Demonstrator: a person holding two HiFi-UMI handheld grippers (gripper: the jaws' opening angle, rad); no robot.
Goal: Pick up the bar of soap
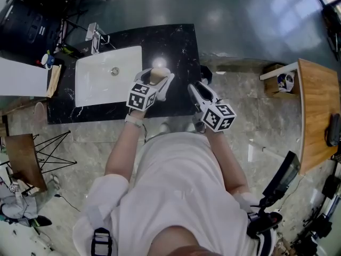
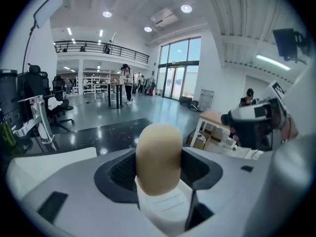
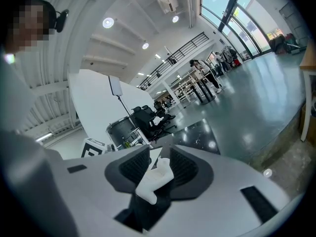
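A beige, rounded bar of soap (image 1: 156,75) stands upright between the jaws of my left gripper (image 1: 158,78), which is shut on it and holds it above the black counter (image 1: 176,47), just right of the sink. In the left gripper view the bar of soap (image 2: 159,154) fills the gap between the dark pads (image 2: 121,174). My right gripper (image 1: 198,87) hovers to the right, over the counter's front edge. In the right gripper view the right gripper (image 3: 160,163) is shut, with nothing from the scene between its pads.
A white sink basin (image 1: 96,84) with a chrome faucet (image 1: 95,36) is set into the counter's left half. A wooden table (image 1: 319,111) stands at the right, a small wooden table (image 1: 21,159) at the left. Office chairs and people stand far off in the hall.
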